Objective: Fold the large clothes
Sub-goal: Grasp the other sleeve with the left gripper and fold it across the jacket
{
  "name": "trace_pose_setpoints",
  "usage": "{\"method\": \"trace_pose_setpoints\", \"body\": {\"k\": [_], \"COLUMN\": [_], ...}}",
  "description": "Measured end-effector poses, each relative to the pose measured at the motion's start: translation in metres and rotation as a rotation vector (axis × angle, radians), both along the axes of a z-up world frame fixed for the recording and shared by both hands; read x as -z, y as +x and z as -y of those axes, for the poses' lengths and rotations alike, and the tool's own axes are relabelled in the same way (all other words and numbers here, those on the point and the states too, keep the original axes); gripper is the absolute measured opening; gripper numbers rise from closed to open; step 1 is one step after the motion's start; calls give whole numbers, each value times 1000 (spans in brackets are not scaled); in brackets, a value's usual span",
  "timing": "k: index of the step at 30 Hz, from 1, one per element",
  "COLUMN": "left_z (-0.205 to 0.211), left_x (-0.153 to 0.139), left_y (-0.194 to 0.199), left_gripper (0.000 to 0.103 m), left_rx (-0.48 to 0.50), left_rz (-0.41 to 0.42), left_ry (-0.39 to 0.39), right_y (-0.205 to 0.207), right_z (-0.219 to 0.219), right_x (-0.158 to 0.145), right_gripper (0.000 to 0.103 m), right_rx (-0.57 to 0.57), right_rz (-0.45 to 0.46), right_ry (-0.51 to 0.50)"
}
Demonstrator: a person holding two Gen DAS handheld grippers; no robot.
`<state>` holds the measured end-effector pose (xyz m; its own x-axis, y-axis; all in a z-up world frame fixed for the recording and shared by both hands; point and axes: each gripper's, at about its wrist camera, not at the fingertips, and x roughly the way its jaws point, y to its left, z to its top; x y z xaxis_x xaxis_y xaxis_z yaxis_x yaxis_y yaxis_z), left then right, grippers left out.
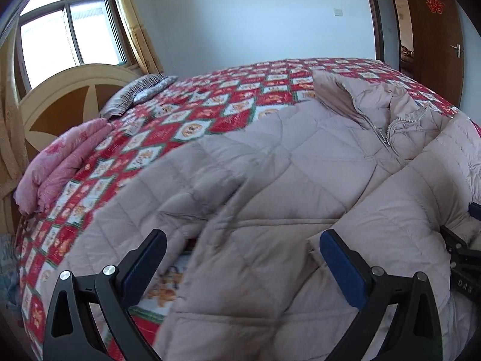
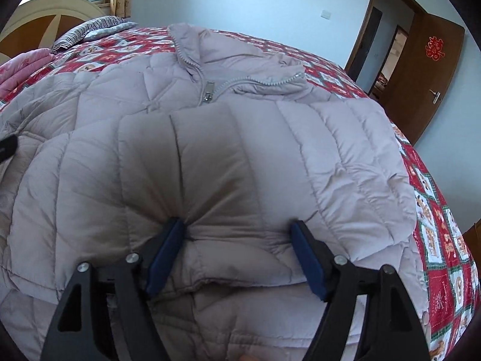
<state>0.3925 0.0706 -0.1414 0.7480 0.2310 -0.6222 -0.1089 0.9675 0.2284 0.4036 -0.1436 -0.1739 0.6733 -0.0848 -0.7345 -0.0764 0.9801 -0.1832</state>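
A large pale pink quilted puffer jacket (image 1: 300, 162) lies spread on the bed, collar and zipper (image 1: 381, 134) toward the far side. My left gripper (image 1: 242, 240) is open just above its left sleeve, nothing between the blue pads. In the right wrist view the jacket (image 2: 210, 138) fills the frame, with the right sleeve folded across the chest. My right gripper (image 2: 237, 231) is open, its pads pressed against a puffed fold of the sleeve near the cuff without closing on it. The right gripper also shows at the left wrist view's right edge (image 1: 463, 258).
The bed has a red, white and green patterned quilt (image 1: 192, 111). A folded pink blanket (image 1: 60, 165) and a striped pillow (image 1: 135, 93) lie by the cream headboard (image 1: 60, 102). A window sits behind it. A brown door (image 2: 433, 72) stands open at the right.
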Motion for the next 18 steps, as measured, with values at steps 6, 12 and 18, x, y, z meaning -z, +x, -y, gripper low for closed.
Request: {"method": "trace_pose_setpoints", "body": {"k": [6,12,18], "left_z": [-94,-201,-272], "left_x": [-7,6,18], "left_y": [-46,-89,-122], "left_gripper": [102,102,102], "left_rx": [-143,-384,-516], "left_rz": [5,-30,-51], "left_ry": [94,139,-93], "right_y": [-3,-3,-4], "right_z": [1,2,4], "right_x": [0,-1,-1], "right_gripper": [80,82,84], "right_rx": [10,14,22], "right_rz": [6,13,20], "right_ry": [9,6,11]}}
